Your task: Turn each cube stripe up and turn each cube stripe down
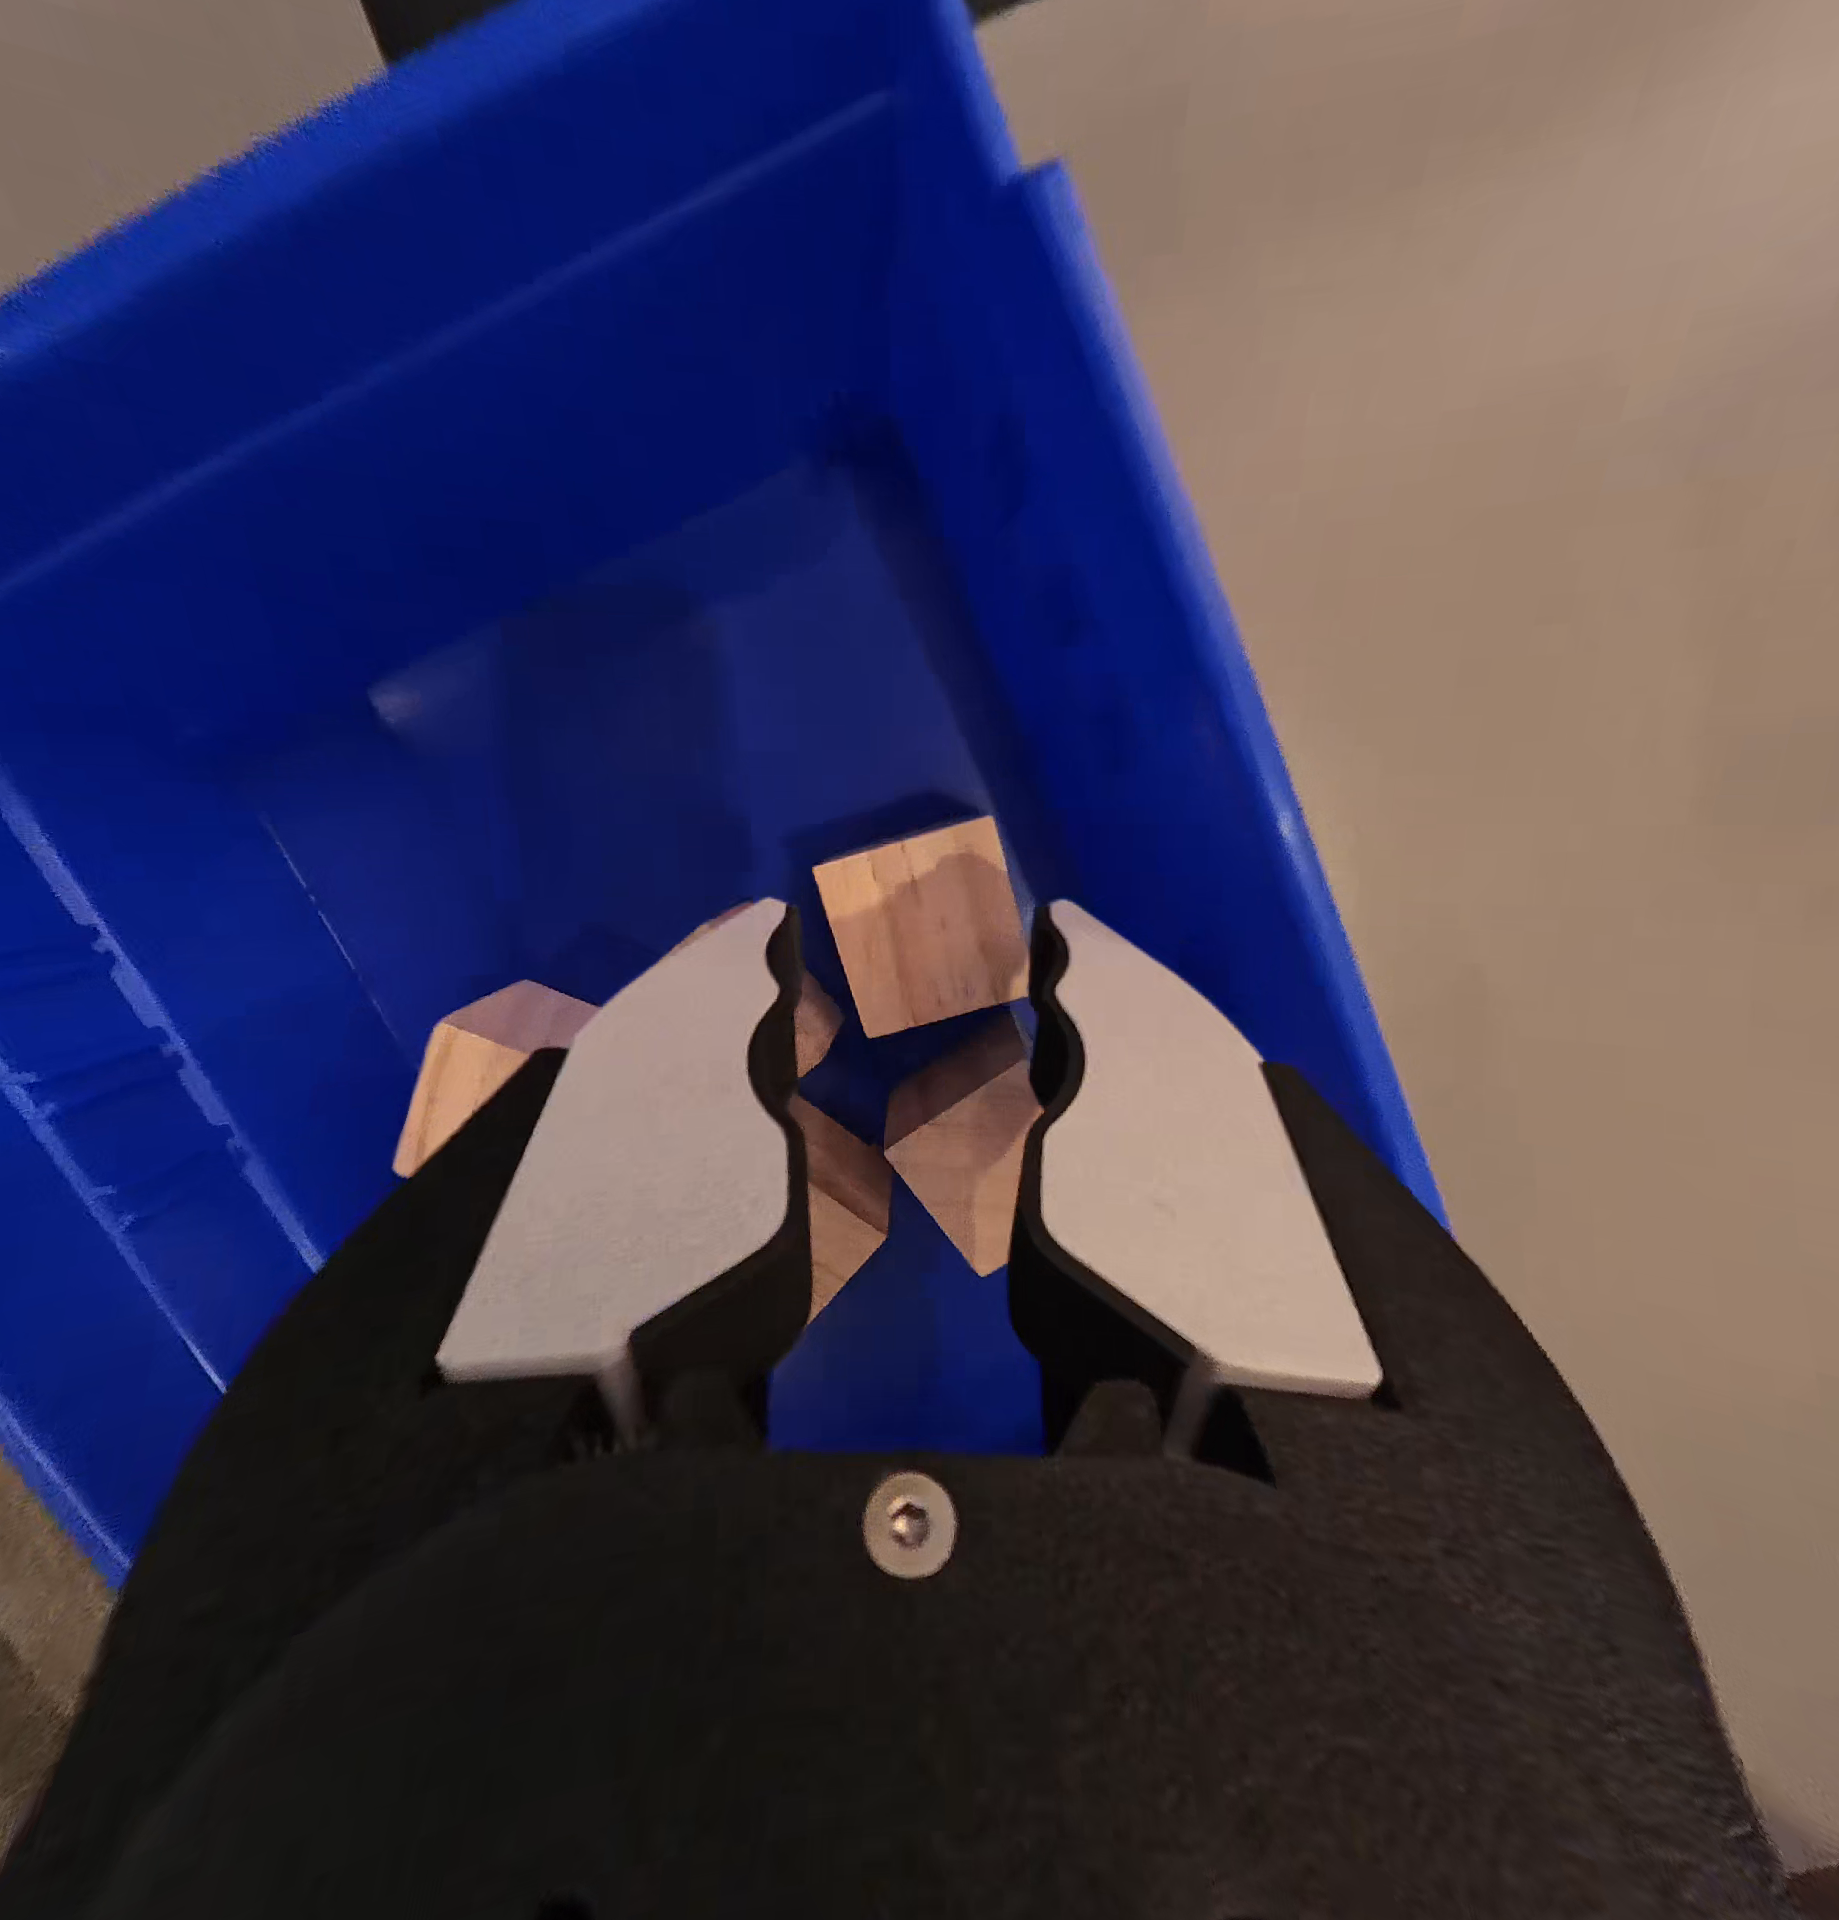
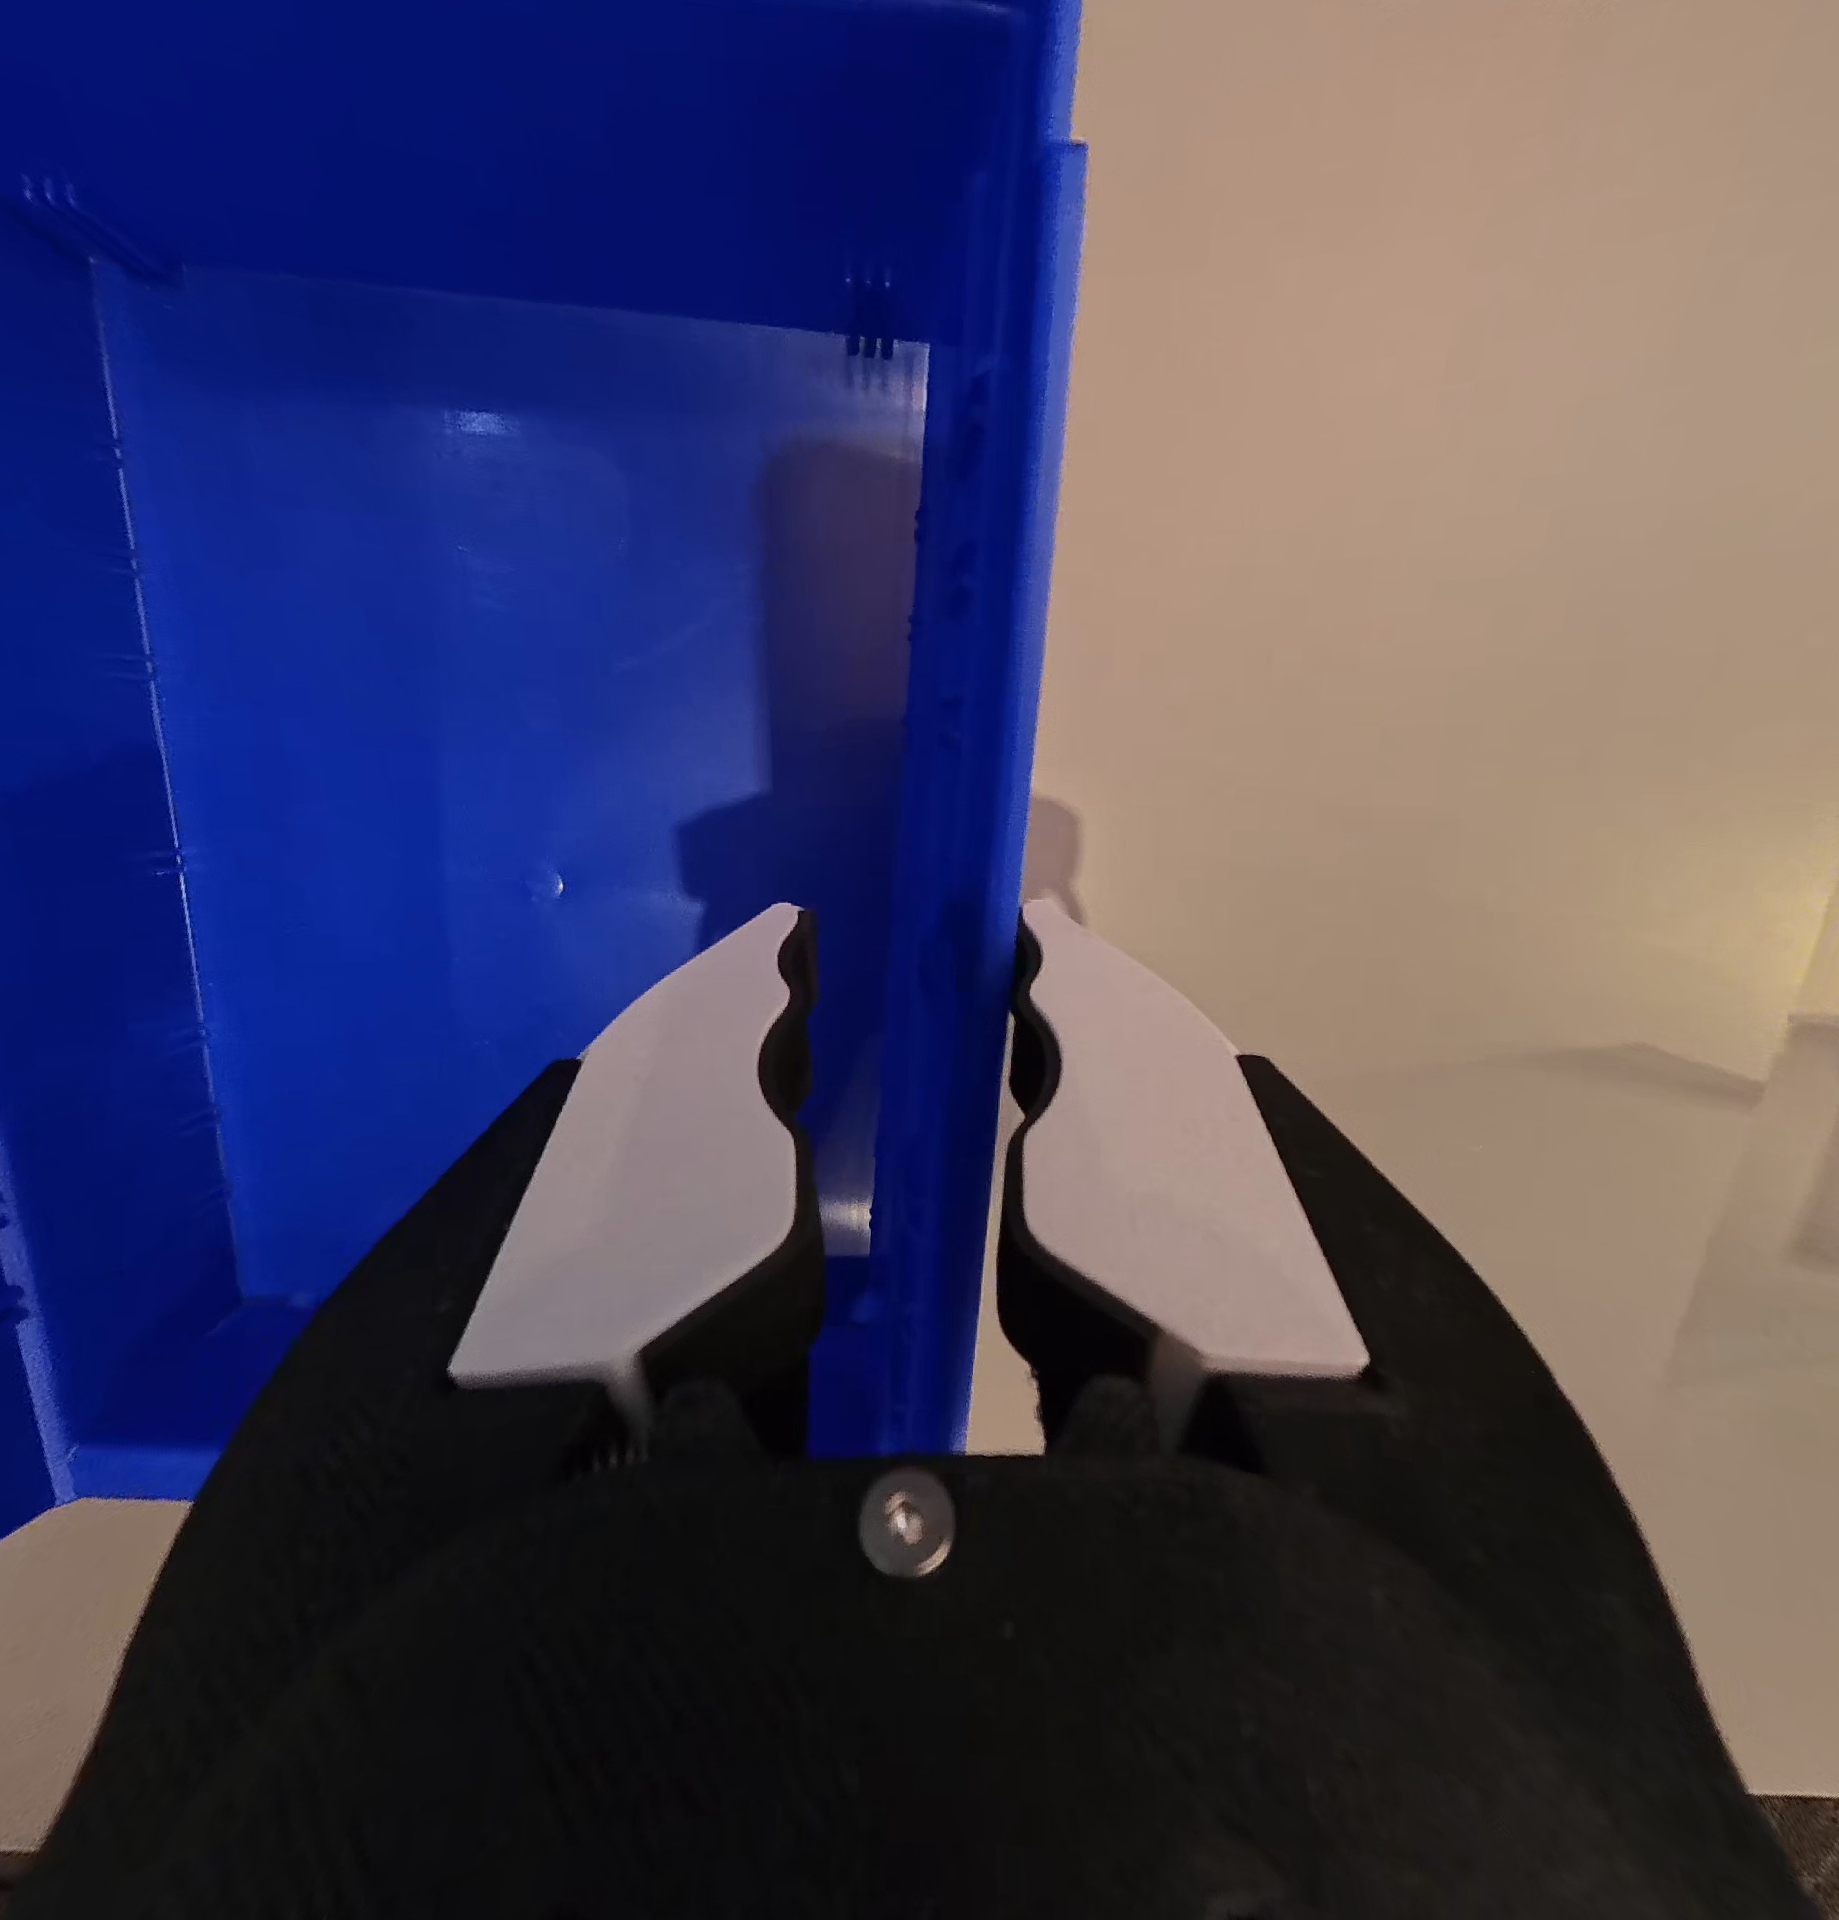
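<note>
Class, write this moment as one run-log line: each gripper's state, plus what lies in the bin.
left gripper: open over wooden cubes in blue bin | right gripper: astride bin wall | stripes: none visible

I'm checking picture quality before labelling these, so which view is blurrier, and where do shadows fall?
Left wrist view: motion blur smears the blue bin edges and wooden cubes; a dark shadow patch lies on the upper cube's face. Right wrist view: sharper, dim warm light; the tongs' shadow falls on the bin floor, with a small glare spot farther back.
</note>
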A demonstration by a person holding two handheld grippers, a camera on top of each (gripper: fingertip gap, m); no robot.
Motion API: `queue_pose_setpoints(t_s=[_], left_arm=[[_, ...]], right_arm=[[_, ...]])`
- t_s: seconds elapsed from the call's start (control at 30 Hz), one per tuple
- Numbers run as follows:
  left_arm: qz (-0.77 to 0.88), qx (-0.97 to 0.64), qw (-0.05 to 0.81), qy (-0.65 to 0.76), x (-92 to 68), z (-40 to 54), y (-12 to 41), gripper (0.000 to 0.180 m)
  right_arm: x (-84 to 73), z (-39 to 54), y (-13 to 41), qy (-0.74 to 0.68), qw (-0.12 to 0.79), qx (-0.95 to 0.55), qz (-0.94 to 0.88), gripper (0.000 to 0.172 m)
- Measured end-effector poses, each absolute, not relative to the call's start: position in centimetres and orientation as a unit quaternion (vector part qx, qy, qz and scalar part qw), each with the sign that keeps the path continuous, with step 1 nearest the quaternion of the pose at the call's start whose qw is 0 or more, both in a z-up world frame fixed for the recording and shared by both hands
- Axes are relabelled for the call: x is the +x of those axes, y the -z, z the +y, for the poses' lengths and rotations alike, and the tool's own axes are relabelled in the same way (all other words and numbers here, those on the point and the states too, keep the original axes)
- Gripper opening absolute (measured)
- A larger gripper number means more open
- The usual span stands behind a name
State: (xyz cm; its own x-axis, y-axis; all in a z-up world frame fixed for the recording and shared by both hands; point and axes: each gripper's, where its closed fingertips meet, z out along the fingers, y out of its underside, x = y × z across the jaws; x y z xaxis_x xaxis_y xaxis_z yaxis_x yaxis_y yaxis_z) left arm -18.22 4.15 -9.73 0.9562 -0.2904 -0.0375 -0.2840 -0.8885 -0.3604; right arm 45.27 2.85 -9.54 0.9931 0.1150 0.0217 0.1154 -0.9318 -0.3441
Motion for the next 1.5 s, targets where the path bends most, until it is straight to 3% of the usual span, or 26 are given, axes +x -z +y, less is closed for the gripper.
queue_pose_setpoints(t_s=[0.3, 0.5, 0.73, 0.83, 0.93, 1.1, 1.2, 1.27, 1.37, 1.5], left_arm=[[0.149, -0.979, 0.138, -0.012, -17.9, 3.9, 12.1, 0.053], [0.145, -0.984, 0.1, -0.032, -18.5, 3.6, 13.9, 0.049], [0.15, -0.979, 0.14, -0.02, -19.0, 3.6, 10.8, 0.048], [0.149, -0.963, 0.226, 0.015, -18.8, 3.6, 5.8, 0.048], [0.182, -0.914, 0.324, 0.162, -15.2, 2.2, -0.3, 0.047], [0.293, -0.776, 0.353, 0.433, -7.1, -3.7, -7.9, 0.047], [0.33, -0.733, 0.322, 0.499, -3.8, -5.6, -8.7, 0.047], [0.343, -0.709, 0.295, 0.541, -1.8, -6.6, -8.9, 0.047], [0.364, -0.674, 0.245, 0.594, 0.6, -8.5, -9.0, 0.047], [0.381, -0.657, 0.218, 0.613, 2.4, -9.8, -8.7, 0.046]], right_arm=[[45.2, 2.8, 9.8, 0.016, 0.162, -0.984, -0.07, 0.037], [45.1, 2.8, 9.9, 0.012, 0.162, -0.984, -0.071, 0.037], [46.4, 2.7, 8.2, 0.049, 0.183, -0.981, -0.034, 0.036], [46.6, 3.4, 4.0, 0.093, 0.26, -0.961, -0.015, 0.035], [42.4, 5.2, -2.9, 0.103, 0.416, -0.901, -0.068, 0.034], [23.1, 2.6, -11.6, -0.054, 0.652, -0.67, -0.35, 0.048], [11.8, -3.8, -12.2, -0.17, 0.711, -0.492, -0.474, 0.055], [7.2, -6.7, -11.0, -0.171, 0.734, -0.426, -0.501, 0.062], [3.4, -8.7, -9.4, -0.148, 0.753, -0.404, -0.497, 0.072], [2.1, -10.2, -8.8, -0.169, 0.774, -0.396, -0.465, 0.072]])
